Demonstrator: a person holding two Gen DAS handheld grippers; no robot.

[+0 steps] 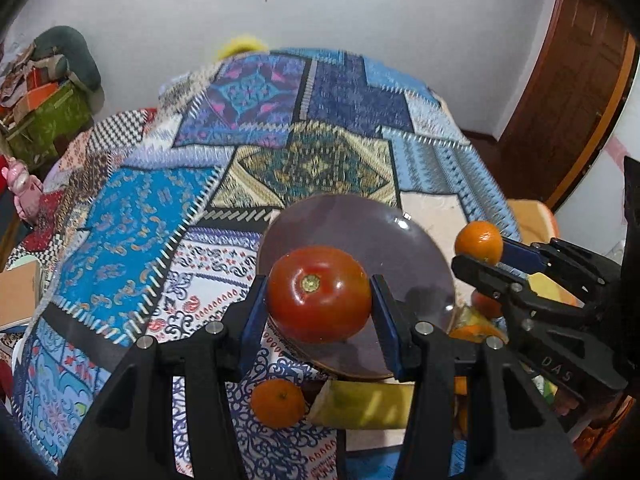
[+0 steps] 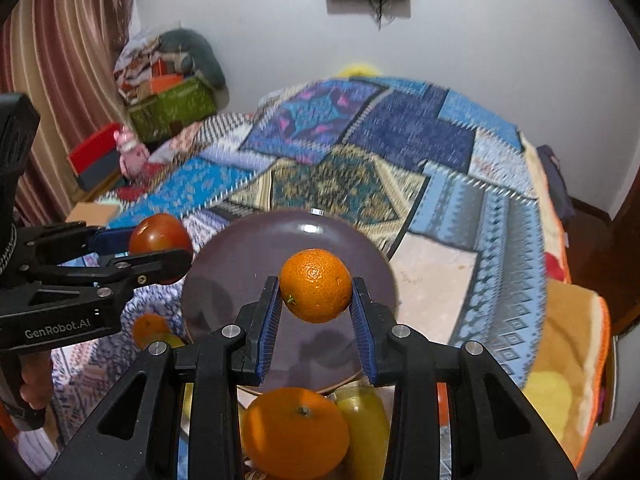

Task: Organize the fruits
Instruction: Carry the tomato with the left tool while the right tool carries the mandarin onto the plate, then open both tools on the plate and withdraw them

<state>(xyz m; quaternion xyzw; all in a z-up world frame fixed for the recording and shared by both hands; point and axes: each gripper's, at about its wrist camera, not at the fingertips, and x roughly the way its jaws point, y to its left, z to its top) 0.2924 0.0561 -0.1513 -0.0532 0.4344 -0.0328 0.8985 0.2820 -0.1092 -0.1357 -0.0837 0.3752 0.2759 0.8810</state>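
My left gripper [image 1: 320,296] is shut on a red tomato [image 1: 319,294] and holds it above the near edge of a dark purple plate [image 1: 400,240]. My right gripper [image 2: 315,286] is shut on a small orange [image 2: 315,285] and holds it over the same plate [image 2: 240,264]. The right gripper with its orange [image 1: 479,242] shows at the right of the left wrist view. The left gripper with the tomato [image 2: 160,236] shows at the left of the right wrist view. The plate holds no fruit.
More fruit lies on the patchwork cloth [image 1: 160,208] near the plate's front edge: a small orange [image 1: 278,403], a yellow-green piece [image 1: 360,406], a larger orange [image 2: 295,432] and a yellow fruit [image 2: 366,420]. Boxes and clutter [image 2: 168,100] stand beyond the left side.
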